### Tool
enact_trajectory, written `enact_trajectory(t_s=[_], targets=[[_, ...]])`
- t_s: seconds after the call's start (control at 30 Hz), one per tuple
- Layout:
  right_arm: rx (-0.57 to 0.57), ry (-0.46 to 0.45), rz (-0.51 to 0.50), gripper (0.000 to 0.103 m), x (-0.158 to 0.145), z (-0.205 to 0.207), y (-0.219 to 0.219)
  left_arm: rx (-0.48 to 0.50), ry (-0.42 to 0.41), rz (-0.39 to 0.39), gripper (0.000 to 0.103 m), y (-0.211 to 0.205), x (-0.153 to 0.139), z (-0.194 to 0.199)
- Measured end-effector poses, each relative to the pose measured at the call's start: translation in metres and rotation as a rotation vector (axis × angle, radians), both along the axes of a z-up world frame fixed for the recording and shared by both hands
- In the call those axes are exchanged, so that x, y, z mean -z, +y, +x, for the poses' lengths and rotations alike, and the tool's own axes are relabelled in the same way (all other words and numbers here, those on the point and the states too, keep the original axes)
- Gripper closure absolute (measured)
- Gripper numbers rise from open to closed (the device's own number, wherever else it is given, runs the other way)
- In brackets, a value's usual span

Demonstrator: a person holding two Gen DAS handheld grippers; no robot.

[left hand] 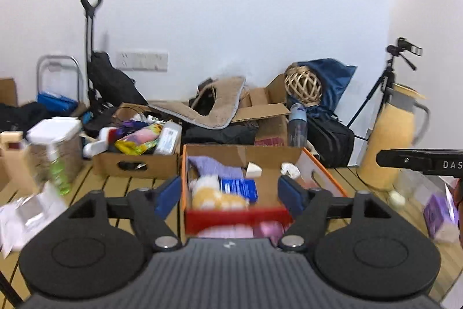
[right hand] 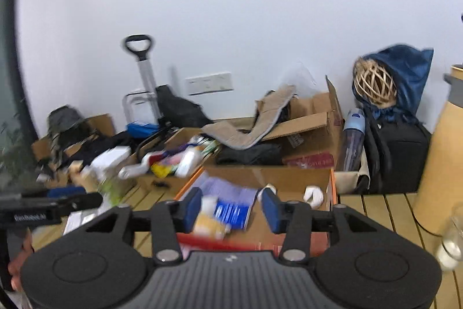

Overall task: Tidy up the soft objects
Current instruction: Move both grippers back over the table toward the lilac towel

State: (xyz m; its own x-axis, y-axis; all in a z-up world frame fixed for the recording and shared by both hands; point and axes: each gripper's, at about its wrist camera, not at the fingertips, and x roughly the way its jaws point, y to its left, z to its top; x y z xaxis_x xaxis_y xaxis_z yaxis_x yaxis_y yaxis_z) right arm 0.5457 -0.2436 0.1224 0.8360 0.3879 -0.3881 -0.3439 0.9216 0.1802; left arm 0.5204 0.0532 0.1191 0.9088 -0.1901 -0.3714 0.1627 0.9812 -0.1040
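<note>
An open cardboard box with an orange rim [left hand: 324,167] [right hand: 332,181] stands on the slatted table in front of both grippers. In it lie a purple fuzzy sock [left hand: 220,167] [right hand: 228,190], a yellow-and-white plush item [left hand: 214,196] [right hand: 211,222], a blue packet [left hand: 240,188] [right hand: 234,212] and white crumpled pieces [left hand: 289,168] [right hand: 314,194]. My left gripper [left hand: 230,194] is open and empty over the box's near edge. My right gripper [right hand: 231,210] is open and empty above the box. Both views are motion-blurred.
A second cardboard box [left hand: 136,161] [right hand: 170,173] of mixed items stands left. A beige jug [left hand: 390,141] [right hand: 442,158], a water bottle [left hand: 298,123] [right hand: 353,141], a glass [right hand: 451,239] and a purple-and-white item [left hand: 439,216] stand right. Clutter, bags and a tripod [left hand: 385,83] line the wall.
</note>
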Motion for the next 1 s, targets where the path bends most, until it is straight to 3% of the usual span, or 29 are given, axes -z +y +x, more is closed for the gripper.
enact_trajectory(t_s=[0.07,0.13,0.23,0.3,0.43,0.6,0.73,0.9,1.0], targets=[[-0.001,-0.037,-0.036,0.051,0.020,-0.045,-0.001,0.001,-0.030,0.001,0.024,0.001,0.022,-0.051],[0.002,-0.096,-0.088,0.048,0.041,-0.094,-0.003,0.024,-0.090,0.026,0.014,0.001,0.043,-0.097],[0.088,-0.161,-0.082,0.035,0.072,-0.168,-0.010,-0.011,-0.143,0.007,0.007,0.004,0.070,-0.160],[0.126,-0.157,-0.046,0.028,0.088,-0.206,-0.015,-0.003,-0.115,-0.041,0.007,0.005,0.081,-0.184],[0.079,-0.149,-0.094,0.029,0.094,-0.237,-0.012,0.035,-0.118,-0.002,0.007,-0.006,0.076,-0.201],[0.075,-0.167,-0.066,0.029,0.086,-0.245,-0.009,0.038,-0.151,-0.028,0.007,-0.009,0.069,-0.208],[0.053,-0.131,-0.029,0.029,0.095,-0.234,-0.004,0.029,-0.123,-0.039,0.007,-0.006,0.079,-0.199],[0.005,-0.030,0.031,0.036,0.107,-0.189,0.009,-0.010,-0.048,-0.079,0.009,0.003,0.097,-0.162],[-0.035,0.048,0.121,0.041,0.111,-0.139,0.019,-0.052,-0.058,-0.107,0.012,0.016,0.093,-0.122]])
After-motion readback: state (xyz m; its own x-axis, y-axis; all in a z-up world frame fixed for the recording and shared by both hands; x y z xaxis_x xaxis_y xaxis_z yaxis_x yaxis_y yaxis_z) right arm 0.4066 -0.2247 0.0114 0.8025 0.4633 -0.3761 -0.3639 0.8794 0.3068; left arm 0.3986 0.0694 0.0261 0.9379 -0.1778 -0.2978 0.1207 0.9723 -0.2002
